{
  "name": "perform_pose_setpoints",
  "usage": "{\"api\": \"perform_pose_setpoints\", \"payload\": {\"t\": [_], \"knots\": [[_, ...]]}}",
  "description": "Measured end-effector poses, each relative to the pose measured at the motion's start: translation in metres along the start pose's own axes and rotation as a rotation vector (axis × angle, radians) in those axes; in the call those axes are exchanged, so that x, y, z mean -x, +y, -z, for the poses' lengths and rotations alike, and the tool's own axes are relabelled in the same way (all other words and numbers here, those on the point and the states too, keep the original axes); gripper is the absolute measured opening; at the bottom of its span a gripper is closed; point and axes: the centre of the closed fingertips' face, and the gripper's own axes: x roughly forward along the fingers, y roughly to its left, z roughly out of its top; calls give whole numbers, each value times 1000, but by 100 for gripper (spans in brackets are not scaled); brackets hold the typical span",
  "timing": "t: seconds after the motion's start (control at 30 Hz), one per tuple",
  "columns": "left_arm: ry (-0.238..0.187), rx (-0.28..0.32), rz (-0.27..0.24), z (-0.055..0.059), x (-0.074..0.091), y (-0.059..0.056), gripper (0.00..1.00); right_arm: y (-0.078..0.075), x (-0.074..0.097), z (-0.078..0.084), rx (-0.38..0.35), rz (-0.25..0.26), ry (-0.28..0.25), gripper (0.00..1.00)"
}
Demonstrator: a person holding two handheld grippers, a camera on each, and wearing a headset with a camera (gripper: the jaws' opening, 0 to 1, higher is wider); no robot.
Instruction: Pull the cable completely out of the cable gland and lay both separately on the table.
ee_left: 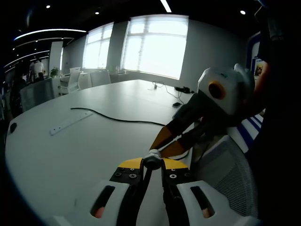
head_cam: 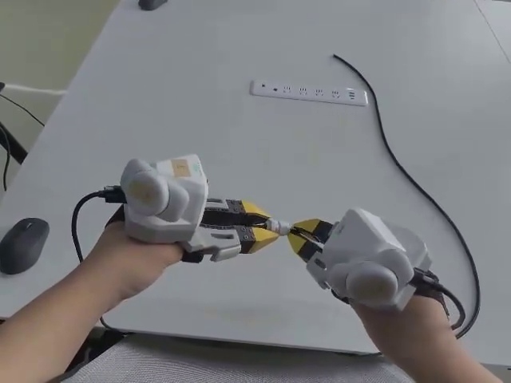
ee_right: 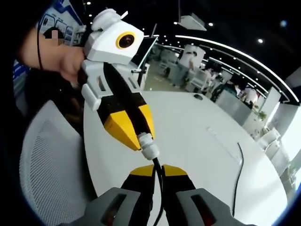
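My left gripper (head_cam: 266,227) pinches the cable gland (ee_right: 146,143) between its tips. My right gripper (head_cam: 298,236) is clamped on the cable (ee_right: 158,188), which runs lengthwise between its fingers into the gland.

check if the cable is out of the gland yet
Not out: the black cable enters the white cable gland held by the left gripper.

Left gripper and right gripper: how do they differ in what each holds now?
The left gripper is shut on the white cable gland; the right gripper is shut on the thin black cable. In the head view the left gripper lies nearly level; the right gripper slants. Both have yellow fingers.
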Motion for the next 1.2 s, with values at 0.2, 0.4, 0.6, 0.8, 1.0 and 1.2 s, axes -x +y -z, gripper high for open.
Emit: {"api": "perform_pose_setpoints", "payload": {"t": [0.2,0.4,0.6,0.8,1.0,1.2], "knots": [[-11,2,-6,-3,0,1,15,-13,2,15,-143,19,19,0],[-19,4,-7,-6,-1,2,15,-22,1,30,-287,29,30,0],[-29,11,-8,-9,0,2,15,-32,1,52,-438,46,48,0],[-32,11,-10,-9,1,2,15,-37,0,71,-534,59,64,0],[-35,8,-10,-9,2,1,15,-39,0,85,-643,71,80,0],[-36,4,-9,-9,2,0,15,-39,0,100,-794,83,93,1]]}}
